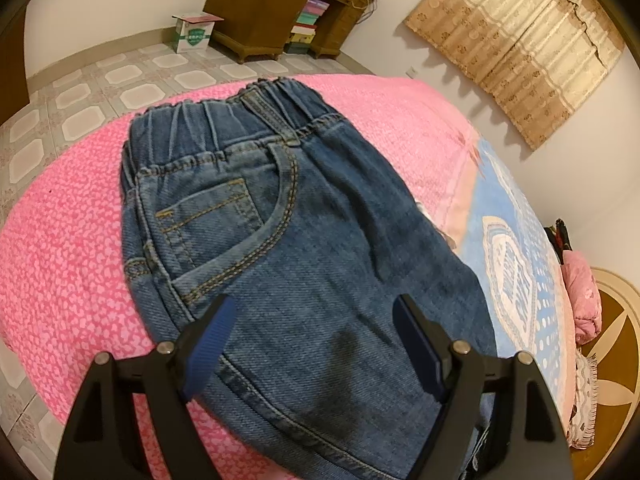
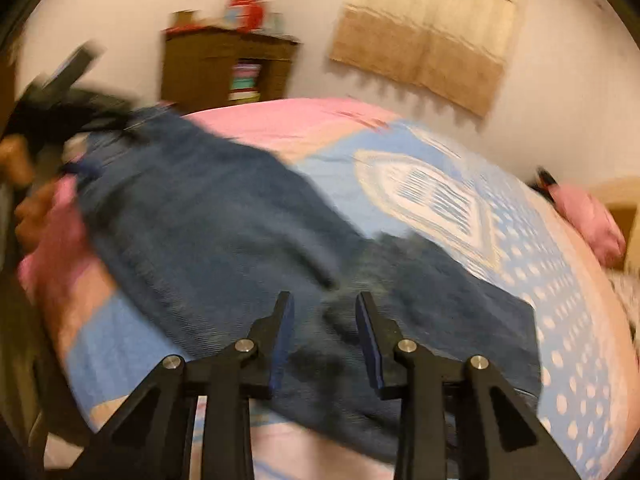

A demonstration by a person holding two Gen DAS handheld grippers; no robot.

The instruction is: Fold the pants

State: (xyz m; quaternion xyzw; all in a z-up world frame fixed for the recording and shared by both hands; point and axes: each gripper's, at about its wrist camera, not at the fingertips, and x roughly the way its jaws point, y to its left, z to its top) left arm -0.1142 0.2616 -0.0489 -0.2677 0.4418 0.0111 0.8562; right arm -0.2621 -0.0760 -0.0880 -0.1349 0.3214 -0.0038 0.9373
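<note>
My pants (image 1: 304, 240) lie folded in the frame's centre; maybe one fold remains. My left claw (image 1: 316, 312) stands wide open; my right claw (image 2: 325, 308) is half open, gripping nothing.

A pink patterned bedspread (image 1: 60, 248) covers the bed, meeting a blue dotted blanket (image 1: 516, 280) on the right. Beyond it stands a brown wooden desk (image 1: 260, 12) with stacked colourful boxes (image 1: 306, 28), a white cardboard box (image 1: 192, 34) on the tiled floor (image 1: 80, 88), and a beige curtain (image 1: 520, 44) on the wall.
</note>
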